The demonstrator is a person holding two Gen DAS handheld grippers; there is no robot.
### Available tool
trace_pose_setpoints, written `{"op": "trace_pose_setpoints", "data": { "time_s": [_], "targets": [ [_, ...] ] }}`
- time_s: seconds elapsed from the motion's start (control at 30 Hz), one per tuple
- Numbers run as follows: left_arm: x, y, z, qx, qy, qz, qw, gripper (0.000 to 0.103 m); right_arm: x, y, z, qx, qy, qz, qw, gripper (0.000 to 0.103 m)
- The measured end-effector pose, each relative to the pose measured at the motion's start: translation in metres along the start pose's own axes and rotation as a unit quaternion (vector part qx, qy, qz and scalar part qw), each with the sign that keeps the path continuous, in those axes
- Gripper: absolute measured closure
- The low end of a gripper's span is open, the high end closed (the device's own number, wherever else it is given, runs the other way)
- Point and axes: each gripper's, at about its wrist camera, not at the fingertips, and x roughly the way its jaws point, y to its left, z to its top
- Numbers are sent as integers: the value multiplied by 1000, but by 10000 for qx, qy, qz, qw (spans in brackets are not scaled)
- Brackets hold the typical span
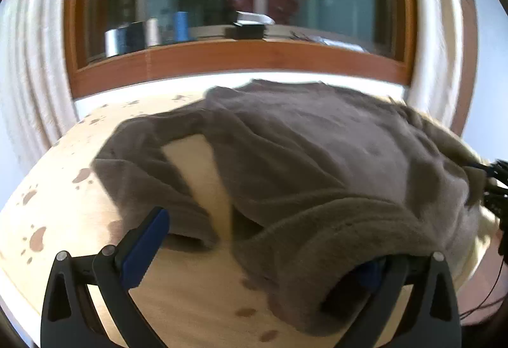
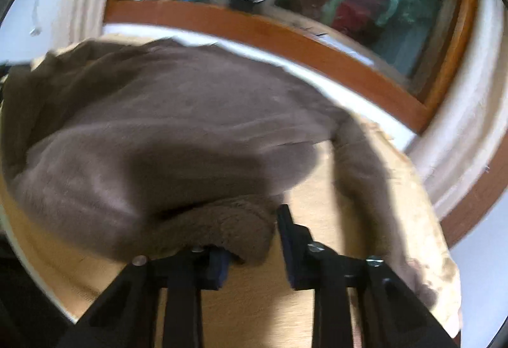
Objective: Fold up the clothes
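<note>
Left tool point(image 1: 254, 256) wide apart, brown fleece garment point(image 1: 317, 151) draped over right finger; right tool point(image 2: 254, 240) apart, hem between fingers.

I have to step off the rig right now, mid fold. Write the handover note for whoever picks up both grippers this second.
Left gripper: open wide; the brown fleece sweater has its hem draped over the right-hand finger, nothing pinched.
Right gripper: open; the hem fold lies over its left finger, not clamped.
Sweater lies spread on the paw-print bed cover, below the window, one sleeve out to the left side, the other sleeve trailing toward the right edge.
Done: garment laid out roughly flat; no clear fold yet.
Left: grip the hem or sleeves, fold sleeves in, fold the body over.
</note>
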Motion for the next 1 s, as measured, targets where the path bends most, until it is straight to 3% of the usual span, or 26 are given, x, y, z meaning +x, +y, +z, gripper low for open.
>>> {"op": "trace_pose_setpoints", "data": {
  "time_s": [0.2, 0.33, 0.47, 0.6, 0.77, 0.9, 1.0],
  "targets": [
    [-45, 36, 31, -457, -790, 387, 9951, 0, -41, -21, 16, 257, -528, -698, 9958, 78],
    [-86, 30, 47, -29, -1350, 666, 9886, 0, -69, -34, 26, 399, -877, -1143, 9888, 78],
    [-113, 30, 50, 367, -1438, 836, 9854, 0, -99, -42, 30, 446, -1091, -1453, 9824, 78],
    [-108, 26, 40, 823, -1059, 824, 9875, 0, -107, -42, 17, 364, -781, -1449, 9857, 77],
    [-68, 23, 7, 1252, 5, 569, 9905, 0, -89, -34, -18, 313, 115, -1080, 9936, 77],
    [-52, 16, -21, 1700, 554, 467, 9828, 0, -71, -25, -45, 232, 760, -718, 9943, 77],
    [-42, 12, -38, 1993, 855, 363, 9755, 0, -63, -19, -55, 181, 997, -532, 9934, 77]
  ]
}}
